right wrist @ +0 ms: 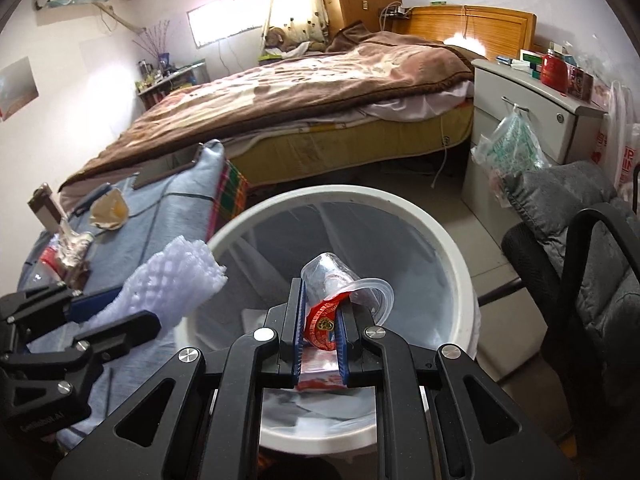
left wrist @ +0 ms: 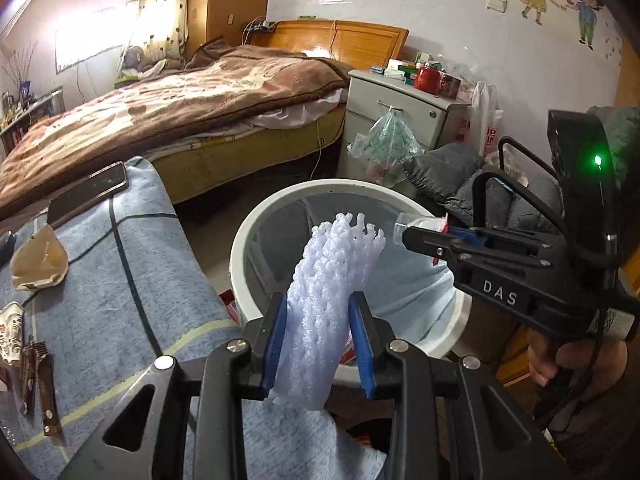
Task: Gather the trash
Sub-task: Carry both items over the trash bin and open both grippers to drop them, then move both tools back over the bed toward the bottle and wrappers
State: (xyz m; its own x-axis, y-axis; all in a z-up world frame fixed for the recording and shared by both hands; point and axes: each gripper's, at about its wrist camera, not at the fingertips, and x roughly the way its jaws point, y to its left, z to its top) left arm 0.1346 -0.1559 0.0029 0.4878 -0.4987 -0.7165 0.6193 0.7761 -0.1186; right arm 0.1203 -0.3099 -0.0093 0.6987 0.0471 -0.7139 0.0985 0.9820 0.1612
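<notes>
My left gripper (left wrist: 320,332) is shut on a white foam net sleeve (left wrist: 332,280) and holds it over the near rim of the white trash bin (left wrist: 256,216). The sleeve also shows in the right wrist view (right wrist: 176,276). My right gripper (right wrist: 320,328) is shut on a clear plastic cup with a red peeled lid (right wrist: 340,284), above the open bin (right wrist: 452,240). The bin has a pale liner bag. In the left wrist view the right gripper (left wrist: 416,236) reaches over the bin from the right.
A blue-grey cloth-covered table (left wrist: 120,280) at left holds a crumpled paper wrapper (left wrist: 38,260), a phone (left wrist: 88,192) and more wrappers (left wrist: 16,336). A bed (left wrist: 160,108), a nightstand (left wrist: 400,116) with a hanging bag, and a grey cushioned chair (right wrist: 580,240) surround the bin.
</notes>
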